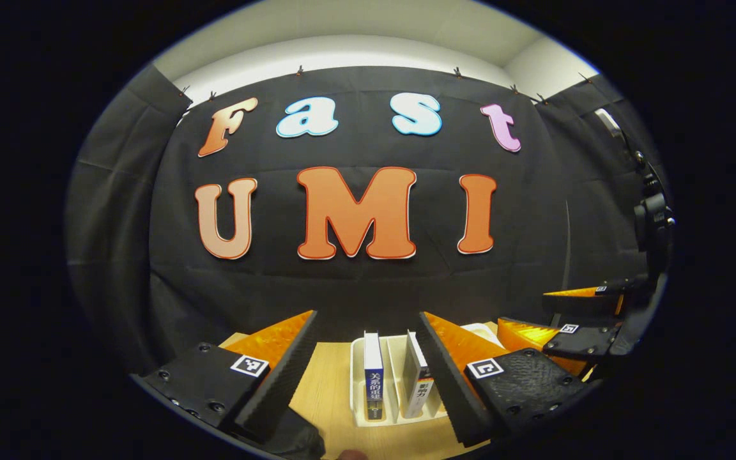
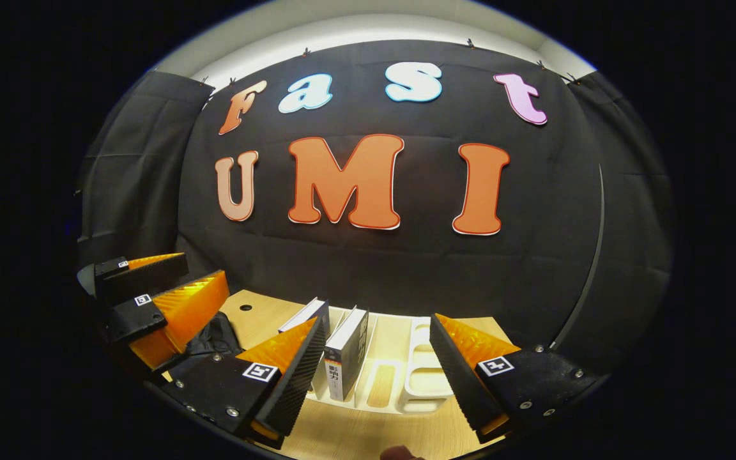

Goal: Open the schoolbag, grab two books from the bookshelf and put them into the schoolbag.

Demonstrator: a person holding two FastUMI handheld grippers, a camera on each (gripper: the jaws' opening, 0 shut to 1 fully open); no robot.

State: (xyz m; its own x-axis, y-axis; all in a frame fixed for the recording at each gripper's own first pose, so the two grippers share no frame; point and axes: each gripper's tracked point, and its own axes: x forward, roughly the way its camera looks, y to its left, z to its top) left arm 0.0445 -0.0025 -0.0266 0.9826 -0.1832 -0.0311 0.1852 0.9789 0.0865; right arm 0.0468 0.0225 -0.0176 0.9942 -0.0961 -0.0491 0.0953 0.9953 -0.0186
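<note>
A white bookshelf rack stands on the wooden table and holds two upright books. In the left gripper view, the blue-spined book and the white-spined book stand just beyond my left gripper, which is open with nothing between its fingers. In the right gripper view, the rack is dead ahead. One book stands inside the span of my open right gripper, and the other book is partly hidden behind its left finger. A black schoolbag lies left of the rack, mostly hidden.
The light wooden table ends at the black cloth wall close behind the rack. A small hole shows in the tabletop at the back left. The rack's right-hand slots hold nothing. A dark fabric edge lies under my left gripper.
</note>
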